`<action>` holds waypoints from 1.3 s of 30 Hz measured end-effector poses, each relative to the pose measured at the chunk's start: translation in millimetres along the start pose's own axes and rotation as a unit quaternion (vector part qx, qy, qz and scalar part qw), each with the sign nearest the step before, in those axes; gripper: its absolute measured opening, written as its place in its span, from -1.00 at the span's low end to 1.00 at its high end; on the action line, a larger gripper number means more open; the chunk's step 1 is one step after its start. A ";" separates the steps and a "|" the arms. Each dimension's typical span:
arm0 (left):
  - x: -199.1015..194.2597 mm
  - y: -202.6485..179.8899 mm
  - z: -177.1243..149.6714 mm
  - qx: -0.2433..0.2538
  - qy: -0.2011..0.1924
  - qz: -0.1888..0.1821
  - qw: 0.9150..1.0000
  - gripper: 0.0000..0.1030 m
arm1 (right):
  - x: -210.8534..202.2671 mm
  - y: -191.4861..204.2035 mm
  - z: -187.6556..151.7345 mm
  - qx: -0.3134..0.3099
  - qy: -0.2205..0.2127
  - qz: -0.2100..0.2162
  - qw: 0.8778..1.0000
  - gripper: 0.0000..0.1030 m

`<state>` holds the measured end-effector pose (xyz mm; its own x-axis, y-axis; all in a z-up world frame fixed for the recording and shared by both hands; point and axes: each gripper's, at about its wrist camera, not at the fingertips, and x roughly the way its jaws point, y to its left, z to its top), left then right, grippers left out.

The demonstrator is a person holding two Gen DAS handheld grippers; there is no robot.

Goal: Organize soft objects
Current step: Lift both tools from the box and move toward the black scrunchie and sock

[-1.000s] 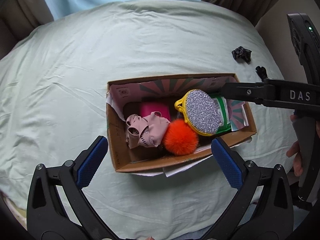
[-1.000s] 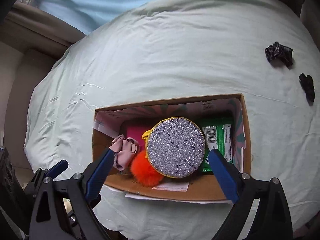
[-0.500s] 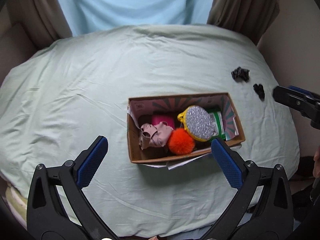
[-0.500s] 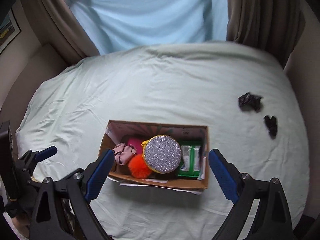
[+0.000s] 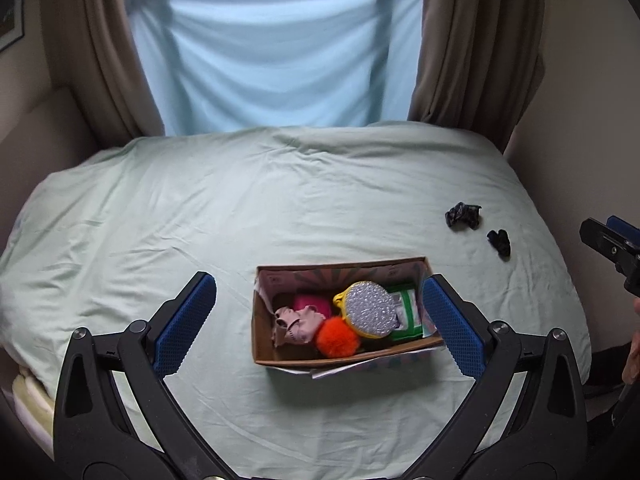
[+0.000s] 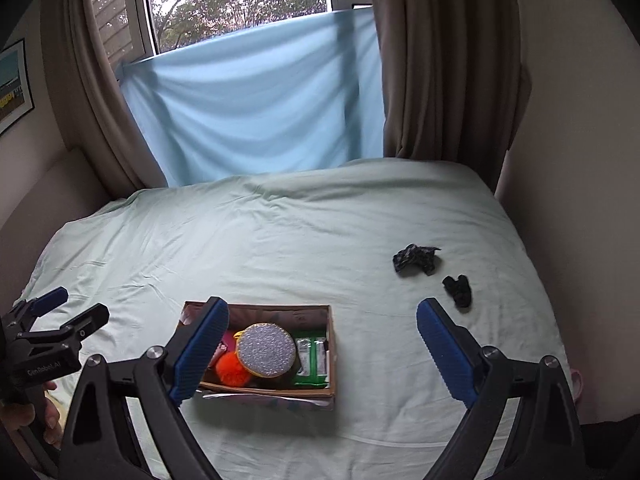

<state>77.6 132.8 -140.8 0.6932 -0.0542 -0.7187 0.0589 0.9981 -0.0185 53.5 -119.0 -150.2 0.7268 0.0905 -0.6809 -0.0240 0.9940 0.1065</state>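
Note:
An open cardboard box (image 5: pixel 280 354) (image 6: pixel 330 344) sits on the pale green bed. In it lie a silver glitter round pouch (image 5: pixel 369 313) (image 6: pixel 266 350), an orange pom-pom (image 5: pixel 337 337) (image 6: pixel 231 368), a pink crumpled cloth (image 5: pixel 298 323), a magenta item (image 5: pixel 310 304) and a green packet (image 5: pixel 408 314) (image 6: pixel 312 358). Two dark cloth pieces lie on the bed to the right, a patterned one (image 5: pixel 462 216) (image 6: pixel 414 258) and a black one (image 5: pixel 499 241) (image 6: pixel 458 290). My left gripper (image 5: pixel 318 324) and right gripper (image 6: pixel 322 354) are open, empty, held high above the box.
The bed sheet (image 5: pixel 240 200) is wrinkled and spreads wide to the left and back. A blue cloth (image 5: pixel 272 60) hangs over the window between brown curtains (image 6: pixel 444 60). A wall runs close along the bed's right side.
Both grippers have pulled up and back from the box, which now looks much smaller. The box's contents have not moved. Both grippers stay open.

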 end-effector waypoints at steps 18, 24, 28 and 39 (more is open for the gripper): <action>56.9 -165.2 61.3 0.010 0.006 -0.054 0.998 0.99 | 15.2 -148.4 19.3 0.019 -0.015 -0.012 1.000 0.83; 131.1 -237.2 79.7 0.008 0.038 -0.072 0.997 0.99 | 64.3 -197.5 20.4 0.012 0.007 -0.022 1.000 0.82; 184.0 -278.8 87.4 0.007 0.057 -0.082 0.995 0.99 | 112.7 -231.0 16.0 0.011 0.028 -0.020 0.999 0.82; 372.0 -367.7 65.2 0.041 0.119 -0.093 0.988 0.99 | 234.4 -276.3 -23.0 0.011 0.076 -0.029 0.997 0.82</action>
<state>360.6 -256.4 -356.1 0.4770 -0.2188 -0.8512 0.2352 0.9650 -0.1163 214.7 -371.1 -355.8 0.6137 0.0429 -0.7884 0.0319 0.9964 0.0791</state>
